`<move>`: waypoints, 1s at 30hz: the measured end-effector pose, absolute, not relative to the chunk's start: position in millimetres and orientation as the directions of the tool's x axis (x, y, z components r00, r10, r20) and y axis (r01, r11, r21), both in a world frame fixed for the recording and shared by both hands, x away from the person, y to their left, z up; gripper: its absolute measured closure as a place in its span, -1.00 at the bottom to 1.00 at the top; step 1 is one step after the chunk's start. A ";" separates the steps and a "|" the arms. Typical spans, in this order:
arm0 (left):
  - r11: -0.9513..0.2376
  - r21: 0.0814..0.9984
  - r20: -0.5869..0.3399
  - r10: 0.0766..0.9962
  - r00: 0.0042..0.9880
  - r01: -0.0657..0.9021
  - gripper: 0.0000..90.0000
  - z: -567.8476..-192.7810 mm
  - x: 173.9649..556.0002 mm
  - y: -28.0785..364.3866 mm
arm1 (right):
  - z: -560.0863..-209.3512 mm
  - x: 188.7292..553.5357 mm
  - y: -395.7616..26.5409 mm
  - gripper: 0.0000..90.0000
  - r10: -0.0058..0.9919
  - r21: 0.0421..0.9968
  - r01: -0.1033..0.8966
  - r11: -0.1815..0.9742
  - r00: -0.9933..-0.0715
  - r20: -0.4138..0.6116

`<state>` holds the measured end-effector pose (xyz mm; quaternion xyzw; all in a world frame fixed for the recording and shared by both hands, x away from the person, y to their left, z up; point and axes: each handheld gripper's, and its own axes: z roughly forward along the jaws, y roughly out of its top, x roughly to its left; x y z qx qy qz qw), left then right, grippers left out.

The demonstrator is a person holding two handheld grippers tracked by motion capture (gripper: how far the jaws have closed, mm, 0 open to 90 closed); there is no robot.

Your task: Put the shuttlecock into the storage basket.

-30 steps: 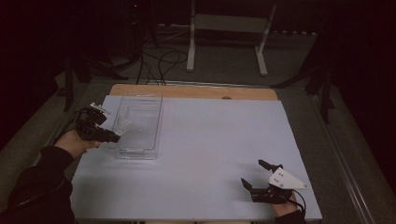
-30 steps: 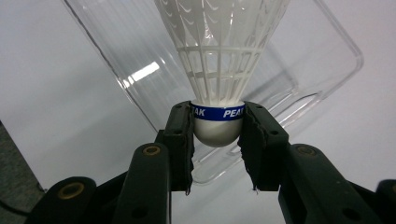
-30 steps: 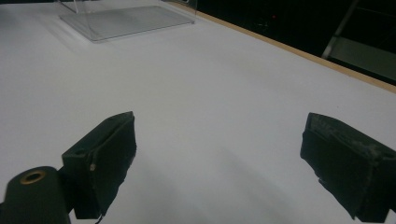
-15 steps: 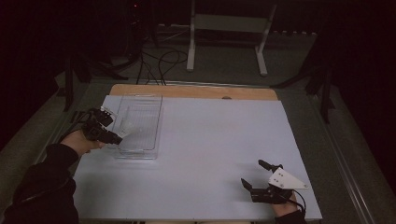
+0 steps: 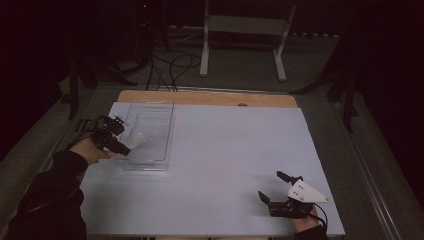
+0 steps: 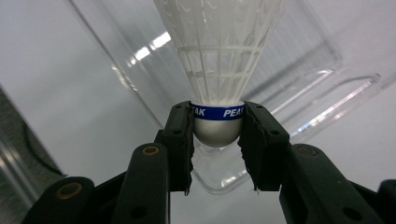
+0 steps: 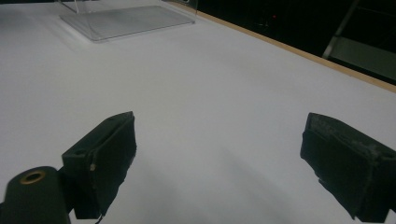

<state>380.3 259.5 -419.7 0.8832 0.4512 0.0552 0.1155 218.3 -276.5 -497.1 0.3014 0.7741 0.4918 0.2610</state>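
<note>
The left gripper (image 6: 217,135) is clamped on a shuttlecock (image 6: 218,70), its pads pressing either side of the rounded cork base just below the blue band, with the white mesh skirt fanning straight out ahead of the jaws. Directly beyond and beneath that skirt sits the clear plastic tray (image 5: 148,134). Compared with a second ago, this gripper has crept a little along the tray's near left edge toward the person, and it now hangs over the tray's rim and corner with the shuttlecock pointing in over the floor of the tray (in the high view the shuttlecock is only a pale blur at the jaw tips). The grip itself has not altered. That small shift suggests the placing step is close: the shuttlecock looks lined up to be lowered or dropped into the tray, but it has not been let go yet.

The right gripper (image 5: 278,188) has not stirred; it rests low over bare white table (image 7: 224,93), jaws spread wide with nothing between them, well away from the tray.
</note>
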 end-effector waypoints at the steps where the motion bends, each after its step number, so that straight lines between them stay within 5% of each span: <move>1: -0.567 0.249 0.000 0.811 0.585 0.785 0.44 -419.1 380.7 258.7 | -497.2 218.4 -276.4 -0.77 0.723 0.919 0.210 0.335 -0.683 -0.108; 7: -0.570 0.238 0.017 0.812 0.584 0.786 0.41 -415.6 381.8 257.6 | -496.6 217.7 -276.2 -0.77 0.721 0.918 0.203 0.342 -0.683 -0.117; 20: -0.542 0.292 -0.010 0.822 0.569 0.788 -0.31 -404.6 374.0 257.6 | -496.5 217.8 -276.1 -0.77 0.722 0.917 0.205 0.342 -0.682 -0.116; 30: -0.564 0.312 -0.009 0.803 0.597 0.764 -0.39 -405.1 370.8 251.5 | -496.4 217.7 -276.7 -0.77 0.722 0.918 0.202 0.342 -0.681 -0.119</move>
